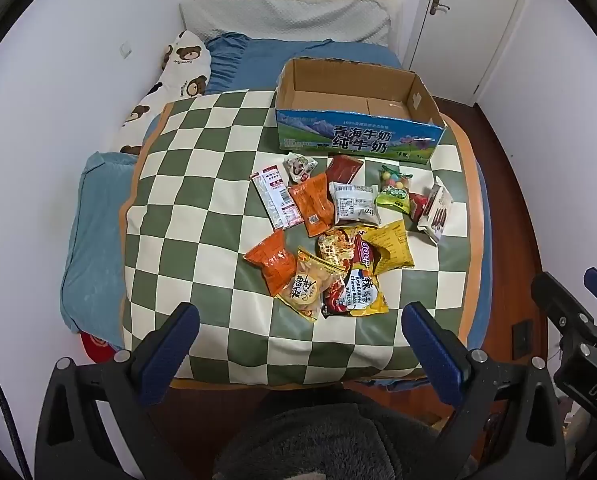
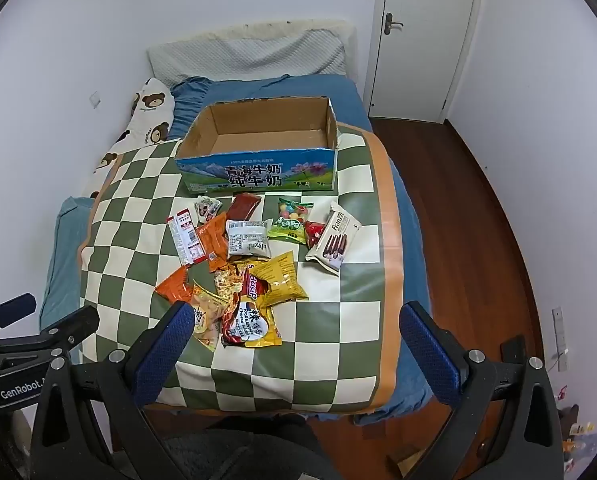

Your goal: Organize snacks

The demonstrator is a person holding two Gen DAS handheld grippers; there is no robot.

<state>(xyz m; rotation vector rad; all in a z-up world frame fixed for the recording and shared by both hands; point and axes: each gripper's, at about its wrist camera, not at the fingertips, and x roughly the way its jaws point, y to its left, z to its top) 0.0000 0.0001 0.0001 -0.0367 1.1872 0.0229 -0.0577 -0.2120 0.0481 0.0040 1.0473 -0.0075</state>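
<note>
I see the cardboard box (image 2: 258,148) at twelve o'clock on the bed (image 2: 378,360), nothing inside, printed "青海牛奶 纯牛奶". The snack packets (image 2: 250,264) lie at its six o'clock; one reads "Franzzi" (image 2: 334,240), another "Korean Cheese". My left tool (image 1: 300,320) and right tool (image 2: 296,320) both gape, gripping nothing.

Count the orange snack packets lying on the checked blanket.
2. One orange packet lies in the row nearer the cardboard box, beside the red-and-white sachet. The other lies at the near left of the pile. More may hide beneath overlapping packets.
</note>
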